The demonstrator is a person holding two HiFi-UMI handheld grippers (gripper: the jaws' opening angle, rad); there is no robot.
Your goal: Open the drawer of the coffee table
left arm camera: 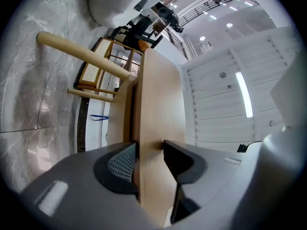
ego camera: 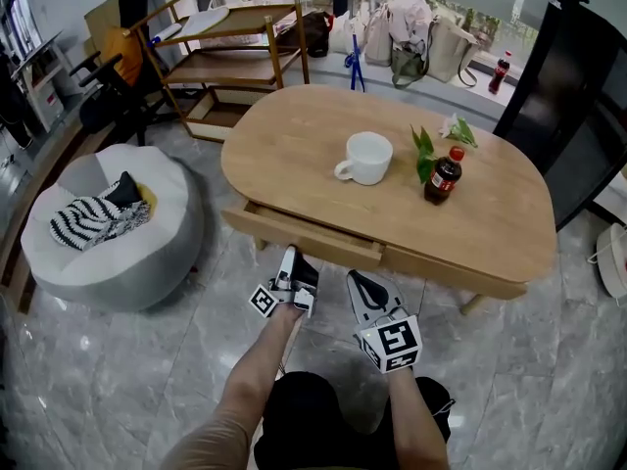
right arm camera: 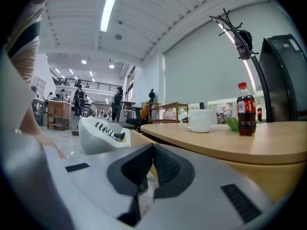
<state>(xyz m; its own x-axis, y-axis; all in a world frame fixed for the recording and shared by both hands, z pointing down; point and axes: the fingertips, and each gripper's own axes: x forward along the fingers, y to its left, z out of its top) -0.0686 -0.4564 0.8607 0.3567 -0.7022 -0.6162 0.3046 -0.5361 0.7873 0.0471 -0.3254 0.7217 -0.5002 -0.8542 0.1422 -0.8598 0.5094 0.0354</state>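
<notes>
The oval wooden coffee table (ego camera: 490,213) has its drawer (ego camera: 313,235) standing a little way out of the near side. My left gripper (ego camera: 297,258) reaches up under the drawer's front edge. In the left gripper view the drawer front (left arm camera: 158,104) fills the gap between the jaws, and my left gripper (left arm camera: 149,159) is shut on it with both pads against the wood. My right gripper (ego camera: 361,280) hovers just right of the left one, below the table's edge. In its own view my right gripper (right arm camera: 148,169) is shut with nothing between the pads.
On the tabletop stand a white mug (ego camera: 367,157), a cola bottle (ego camera: 443,175) and a leafy sprig (ego camera: 426,150). A grey pouf (ego camera: 108,223) with a striped cloth sits left of the table. A wooden shelf (ego camera: 230,52) and bags (ego camera: 411,37) lie behind.
</notes>
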